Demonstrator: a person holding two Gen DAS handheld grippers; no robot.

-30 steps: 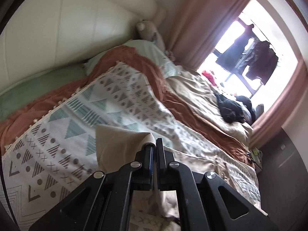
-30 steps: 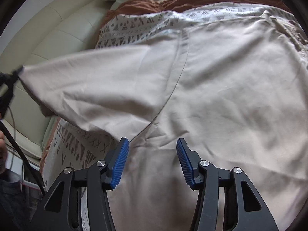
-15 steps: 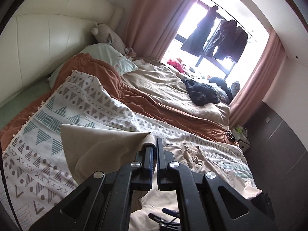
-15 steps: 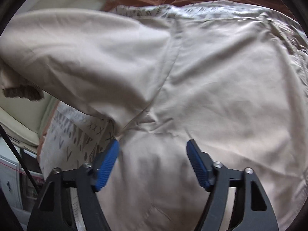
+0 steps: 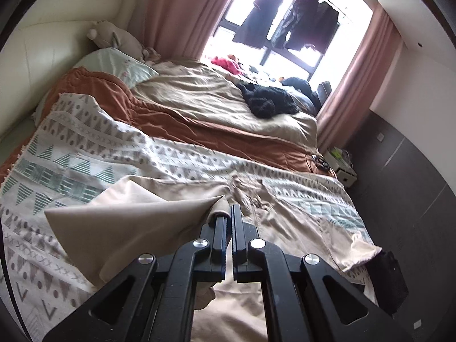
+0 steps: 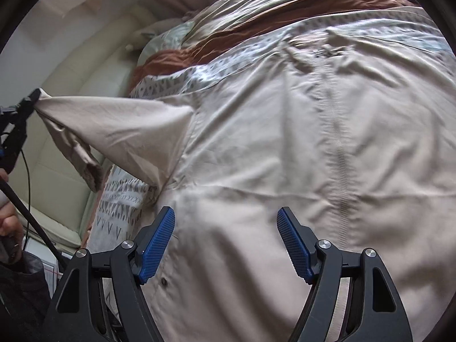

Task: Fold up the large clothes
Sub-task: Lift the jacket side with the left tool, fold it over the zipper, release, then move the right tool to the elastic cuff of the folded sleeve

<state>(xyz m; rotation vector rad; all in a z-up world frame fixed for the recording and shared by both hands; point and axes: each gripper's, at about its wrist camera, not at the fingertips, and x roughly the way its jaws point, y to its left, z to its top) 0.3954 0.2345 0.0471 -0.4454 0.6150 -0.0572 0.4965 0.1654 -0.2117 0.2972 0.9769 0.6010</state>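
Left gripper (image 5: pixel 228 216) pinched on the beige jacket's sleeve (image 6: pixel 114 122) (lifted off the patterned blanket (image 5: pixel 85 154)), right gripper (image 6: pixel 226 228) spread wide over the jacket (image 6: pixel 285 142)

Bright window (image 5: pixel 287 37), pink curtains (image 5: pixel 176 14)

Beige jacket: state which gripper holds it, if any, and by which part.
The left gripper is shut on the beige jacket, pinching the end of its sleeve and lifting it. The right gripper is open over the body, holding nothing.
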